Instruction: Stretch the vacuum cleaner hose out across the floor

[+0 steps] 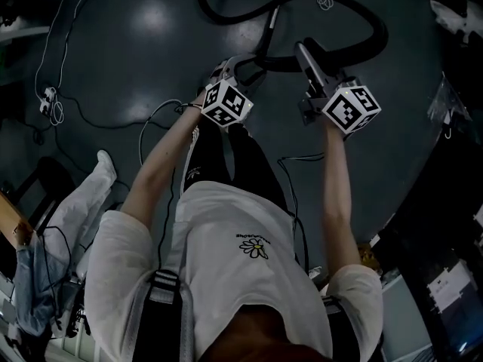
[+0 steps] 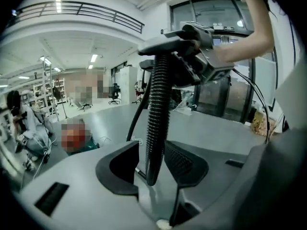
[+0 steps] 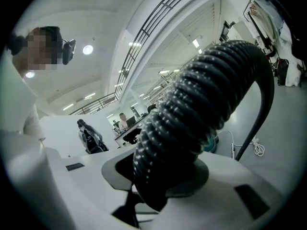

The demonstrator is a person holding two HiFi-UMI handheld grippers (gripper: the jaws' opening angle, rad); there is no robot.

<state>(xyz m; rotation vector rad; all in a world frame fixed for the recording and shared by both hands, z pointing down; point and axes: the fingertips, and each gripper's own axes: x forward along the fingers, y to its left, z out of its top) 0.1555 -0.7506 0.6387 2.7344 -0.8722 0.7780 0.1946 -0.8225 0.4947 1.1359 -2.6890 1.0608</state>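
Over dark floor (image 1: 151,66), clamping vacuum cleaner hose (image 1: 375,23) in right gripper (image 1: 308,55) fingers (image 3: 117,174) as anchor; left gripper (image 1: 240,70) fingers (image 2: 184,163) parted loosely around it, probably for sliding.

Large open-plan office or lab hall — dark-railed mezzanine balcony (image 2: 86,7), long ceiling strip lights (image 2: 93,58), black swivel office chairs (image 2: 114,91), glossy grey floor (image 1: 136,44) strewn with white cables (image 1: 50,102).
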